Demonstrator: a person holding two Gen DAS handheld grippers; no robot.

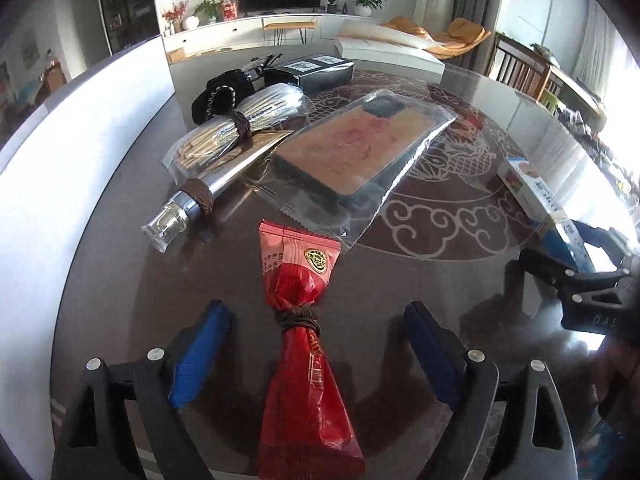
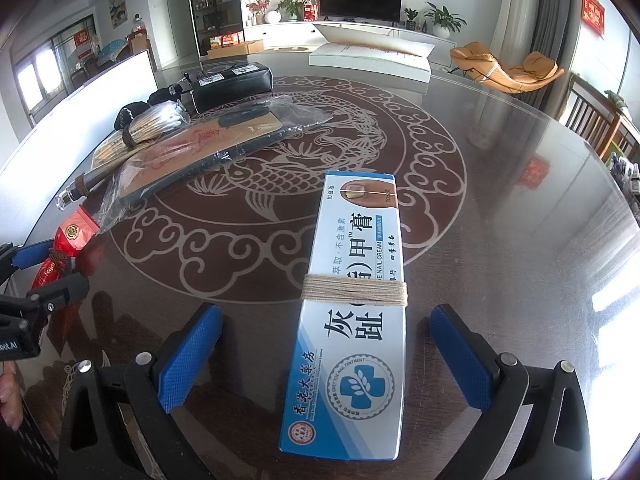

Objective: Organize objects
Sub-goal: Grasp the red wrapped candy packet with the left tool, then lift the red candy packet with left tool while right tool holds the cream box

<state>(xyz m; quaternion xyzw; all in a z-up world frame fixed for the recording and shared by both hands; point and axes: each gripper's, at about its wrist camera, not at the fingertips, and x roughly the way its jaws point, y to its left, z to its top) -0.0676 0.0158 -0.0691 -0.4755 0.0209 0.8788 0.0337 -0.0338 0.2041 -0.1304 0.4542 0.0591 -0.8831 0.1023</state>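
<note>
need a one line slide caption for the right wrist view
Open right gripper straddles a string-wrapped nail cream box on the patterned table.

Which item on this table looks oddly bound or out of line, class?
Several items are tied round the middle: the red packet with brown cord, the nail cream box with pale string. The glass bottle lies on its side. Nothing looks spilled or broken.

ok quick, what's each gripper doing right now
left gripper: open, straddling the red packet
right gripper: open, straddling the nail cream box
</note>
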